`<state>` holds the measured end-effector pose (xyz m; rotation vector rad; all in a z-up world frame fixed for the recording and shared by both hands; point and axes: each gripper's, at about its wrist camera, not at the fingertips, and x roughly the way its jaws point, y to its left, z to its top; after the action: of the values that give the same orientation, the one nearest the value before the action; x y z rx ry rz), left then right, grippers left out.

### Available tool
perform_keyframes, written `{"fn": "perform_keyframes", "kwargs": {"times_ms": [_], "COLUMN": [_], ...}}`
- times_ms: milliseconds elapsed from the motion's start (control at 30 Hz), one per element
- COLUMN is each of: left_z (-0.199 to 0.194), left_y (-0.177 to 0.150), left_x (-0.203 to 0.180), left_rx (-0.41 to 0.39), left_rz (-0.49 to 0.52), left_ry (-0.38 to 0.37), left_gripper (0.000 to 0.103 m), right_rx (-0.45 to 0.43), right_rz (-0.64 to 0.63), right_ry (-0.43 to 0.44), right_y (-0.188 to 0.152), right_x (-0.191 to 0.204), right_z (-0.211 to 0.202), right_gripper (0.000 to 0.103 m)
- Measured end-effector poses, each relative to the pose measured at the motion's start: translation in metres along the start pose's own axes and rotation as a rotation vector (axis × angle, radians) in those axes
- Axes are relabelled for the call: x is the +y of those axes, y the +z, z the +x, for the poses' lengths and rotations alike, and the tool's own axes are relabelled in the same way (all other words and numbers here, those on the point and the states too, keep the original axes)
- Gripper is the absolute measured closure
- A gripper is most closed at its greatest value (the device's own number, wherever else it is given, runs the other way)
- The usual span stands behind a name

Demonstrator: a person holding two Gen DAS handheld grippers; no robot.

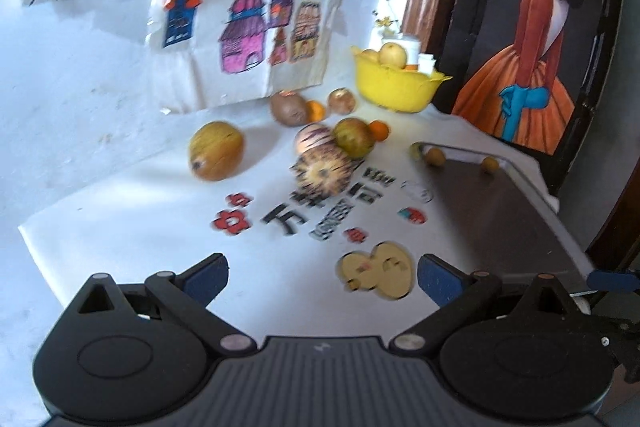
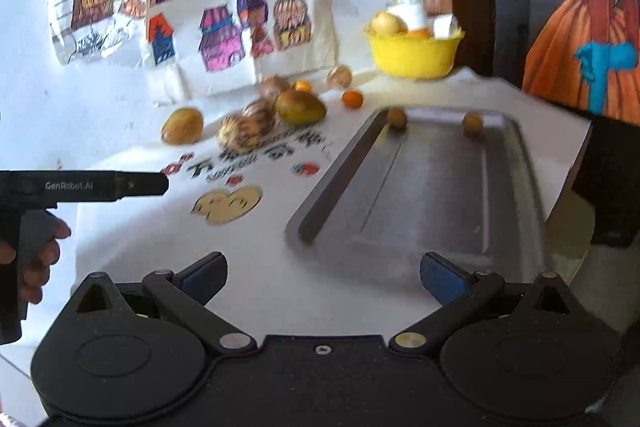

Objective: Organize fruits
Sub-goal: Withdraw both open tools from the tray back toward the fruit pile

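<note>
Several fruits lie loose on a white sheet: a brownish-yellow melon [image 1: 216,151] [image 2: 182,125], two striped fruits [image 1: 323,173] [image 2: 244,130], a green mango [image 1: 354,137] [image 2: 300,107], a brown kiwi-like fruit [image 1: 289,109], small oranges [image 1: 379,130] [image 2: 352,98]. A metal tray [image 2: 432,195] [image 1: 492,219] holds two small yellow fruits [image 2: 397,117] [image 2: 472,123] at its far end. A yellow bowl [image 1: 396,87] [image 2: 414,55] holds more fruit. My left gripper [image 1: 322,279] is open and empty above the sheet. My right gripper [image 2: 324,277] is open and empty at the tray's near edge.
Children's drawings [image 1: 256,23] lean against the wall behind the fruit. A dark framed painting [image 1: 536,27] stands at the right. Stickers [image 1: 376,273] mark the sheet. The left gripper's body [image 2: 80,185] and a hand show at the right view's left edge.
</note>
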<state>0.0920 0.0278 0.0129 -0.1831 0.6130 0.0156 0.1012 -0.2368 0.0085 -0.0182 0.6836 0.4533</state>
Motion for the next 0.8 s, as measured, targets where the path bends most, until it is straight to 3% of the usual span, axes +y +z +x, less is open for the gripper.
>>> {"fn": "perform_keyframes", "kwargs": {"times_ms": [267, 533, 800], "left_z": [0.002, 0.005, 0.015], "left_y": [0.001, 0.014, 0.031], "left_x": [0.036, 0.065, 0.085], "left_rx": [0.031, 0.033, 0.021], "left_rz": [-0.022, 0.000, 0.004], "left_ry": [0.048, 0.095, 0.115], "left_gripper": [0.000, 0.000, 0.000], "right_rx": [0.071, 0.110, 0.134], "right_rz": [0.087, 0.017, -0.073], "right_ry": [0.083, 0.128, 0.211], "right_y": [-0.005, 0.011, 0.051], "right_x": [0.026, 0.055, 0.077], "right_z": [0.006, 0.026, 0.048], "right_gripper": [0.001, 0.001, 0.001]}}
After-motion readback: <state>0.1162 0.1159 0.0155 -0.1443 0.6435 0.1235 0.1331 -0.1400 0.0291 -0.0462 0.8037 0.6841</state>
